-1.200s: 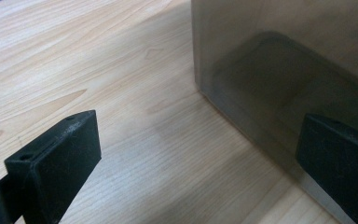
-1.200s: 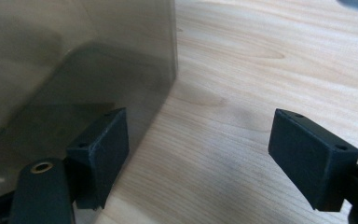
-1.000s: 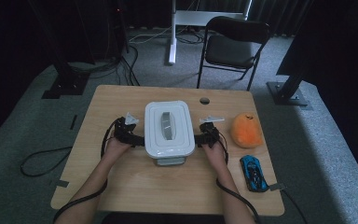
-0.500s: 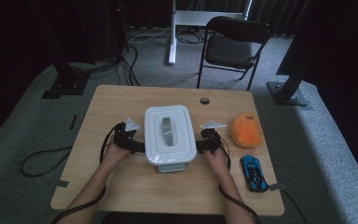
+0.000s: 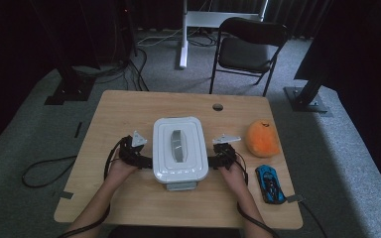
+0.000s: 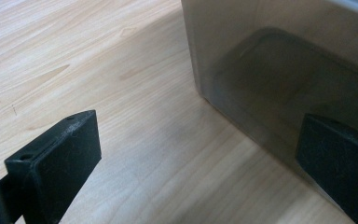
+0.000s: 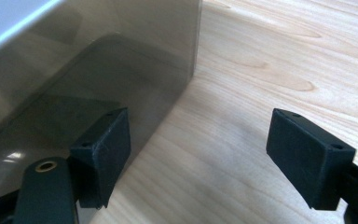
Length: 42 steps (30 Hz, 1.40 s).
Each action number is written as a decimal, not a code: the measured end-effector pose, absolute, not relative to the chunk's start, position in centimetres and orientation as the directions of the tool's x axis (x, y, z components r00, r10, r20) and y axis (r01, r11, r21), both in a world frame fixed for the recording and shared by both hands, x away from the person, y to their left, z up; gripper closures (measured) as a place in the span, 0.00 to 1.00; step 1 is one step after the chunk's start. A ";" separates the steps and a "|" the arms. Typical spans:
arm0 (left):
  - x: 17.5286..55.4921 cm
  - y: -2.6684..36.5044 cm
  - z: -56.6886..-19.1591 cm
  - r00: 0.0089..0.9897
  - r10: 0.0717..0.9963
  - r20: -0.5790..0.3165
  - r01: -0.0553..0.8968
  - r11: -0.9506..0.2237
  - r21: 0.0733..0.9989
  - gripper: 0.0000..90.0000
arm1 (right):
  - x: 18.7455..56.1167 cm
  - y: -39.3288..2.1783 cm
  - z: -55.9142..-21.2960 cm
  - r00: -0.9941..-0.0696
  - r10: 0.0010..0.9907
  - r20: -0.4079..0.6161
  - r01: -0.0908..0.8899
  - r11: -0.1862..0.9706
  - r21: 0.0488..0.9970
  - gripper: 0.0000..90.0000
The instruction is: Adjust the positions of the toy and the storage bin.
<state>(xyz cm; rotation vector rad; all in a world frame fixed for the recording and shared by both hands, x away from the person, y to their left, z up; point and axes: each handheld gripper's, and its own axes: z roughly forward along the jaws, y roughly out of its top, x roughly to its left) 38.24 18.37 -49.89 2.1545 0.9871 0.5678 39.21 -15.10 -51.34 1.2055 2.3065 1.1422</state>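
Lidded box [image 5: 180, 148] between left gripper [image 5: 138, 157] and right gripper [image 5: 219, 154], apparently touching both, orange toy [image 5: 262, 138] beyond right gripper, toy car [image 5: 270, 183] beside it

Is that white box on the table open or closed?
Closed: the white lid with its grey handle sits flat over the box.

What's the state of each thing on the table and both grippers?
Storage box: lid on, upright, between the grippers.
Left gripper: open, one jaw against the box wall.
Right gripper: open, one jaw against the box wall.
Orange plush: resting on the table, untouched.
Blue toy car: on its wheels, untouched.
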 end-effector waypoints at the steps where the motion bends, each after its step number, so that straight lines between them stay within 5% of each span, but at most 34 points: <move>1: 38.0 18.4 -49.9 0.614 0.782 0.104 0.478 -0.474 0.740 0.01 | 39.1 -15.1 -51.4 -0.608 0.788 0.096 0.553 0.334 0.763 0.23; 42: 32.6 18.7 -50.0 0.632 0.766 0.117 0.446 -0.483 0.754 0.01 | 39.1 -14.5 -51.2 -0.710 0.698 0.096 0.511 0.416 0.752 0.24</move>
